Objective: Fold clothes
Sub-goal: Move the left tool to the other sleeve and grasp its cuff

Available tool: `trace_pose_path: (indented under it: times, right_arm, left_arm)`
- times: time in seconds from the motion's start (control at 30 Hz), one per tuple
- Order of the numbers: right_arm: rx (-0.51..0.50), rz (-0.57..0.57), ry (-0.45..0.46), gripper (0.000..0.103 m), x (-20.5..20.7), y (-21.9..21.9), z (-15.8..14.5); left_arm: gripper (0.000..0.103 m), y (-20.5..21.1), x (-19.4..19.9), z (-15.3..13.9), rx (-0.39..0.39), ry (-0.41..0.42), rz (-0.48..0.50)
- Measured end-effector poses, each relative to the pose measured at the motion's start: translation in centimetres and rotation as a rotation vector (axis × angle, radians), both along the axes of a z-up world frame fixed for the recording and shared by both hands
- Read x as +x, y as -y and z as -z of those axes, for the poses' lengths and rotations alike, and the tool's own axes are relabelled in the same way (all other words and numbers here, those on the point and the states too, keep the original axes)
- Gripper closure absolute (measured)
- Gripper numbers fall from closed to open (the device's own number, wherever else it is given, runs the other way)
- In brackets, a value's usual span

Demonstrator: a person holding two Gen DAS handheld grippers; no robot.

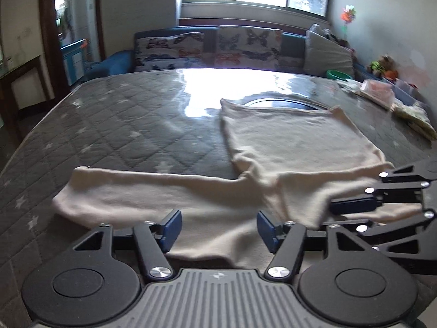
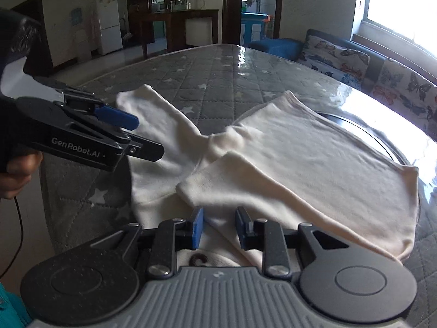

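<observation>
A cream long-sleeved garment (image 1: 295, 139) lies flat on the grey quilted table cover (image 1: 123, 128). One sleeve (image 1: 131, 191) stretches out to the left. In the right wrist view the garment (image 2: 314, 153) has one sleeve (image 2: 245, 180) folded across its body and the other (image 2: 161, 125) spread away. My left gripper (image 1: 218, 228) is open just above the near edge of the cloth, holding nothing. My right gripper (image 2: 217, 227) is open over the cloth near the folded sleeve's cuff. It also shows in the left wrist view (image 1: 352, 205) at the right.
A sofa with butterfly cushions (image 1: 207, 49) stands behind the table under a window. Bags and packets (image 1: 382, 93) lie at the table's far right. A round dark inset (image 1: 284, 102) shows beyond the garment. A cabinet and fridge (image 2: 109, 24) stand far off.
</observation>
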State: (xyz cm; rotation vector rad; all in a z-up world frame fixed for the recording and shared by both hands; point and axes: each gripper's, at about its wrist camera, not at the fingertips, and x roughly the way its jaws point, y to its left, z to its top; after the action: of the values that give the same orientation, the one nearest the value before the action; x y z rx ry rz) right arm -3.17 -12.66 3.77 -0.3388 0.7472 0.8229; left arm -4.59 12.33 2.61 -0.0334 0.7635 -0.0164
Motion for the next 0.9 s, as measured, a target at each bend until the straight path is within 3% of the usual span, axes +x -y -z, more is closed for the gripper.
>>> trace_pose_path:
  times: [0.13, 0.27, 0.5, 0.6, 0.7, 0.77, 0.9]
  right_arm:
    - [0.030, 0.007, 0.015, 0.077, 0.0, -0.2, -0.7]
    - [0.020, 0.031, -0.017, 0.077, 0.5, -0.5, 0.4]
    - [0.049, 0.056, -0.017, 0.067, 0.4, 0.4, 0.2]
    - [0.053, 0.065, -0.021, 0.067, 0.5, 0.6, 0.2]
    - [0.057, 0.065, -0.026, 0.067, 0.3, 0.7, 0.2]
    - [0.058, 0.064, -0.027, 0.067, 0.2, 0.8, 0.2]
    - [0.065, 0.067, -0.030, 0.067, 0.1, 0.9, 0.2]
  left_arm:
    - [0.023, -1.8, -0.2, 0.2, -0.001, -0.006, -0.069]
    - [0.014, -3.3, -0.4, 0.2, 0.019, -0.004, -0.139]
    - [0.012, -8.4, 0.1, 0.0, -0.026, 0.006, -0.318]
    - [0.014, -10.8, 0.7, 0.1, -0.059, 0.011, -0.402]
    - [0.023, -12.8, 1.2, 0.2, -0.096, 0.010, -0.467]
    - [0.034, -13.7, 1.6, 0.4, -0.108, 0.002, -0.493]
    - [0.042, -14.5, 2.3, 1.0, -0.095, -0.020, -0.516]
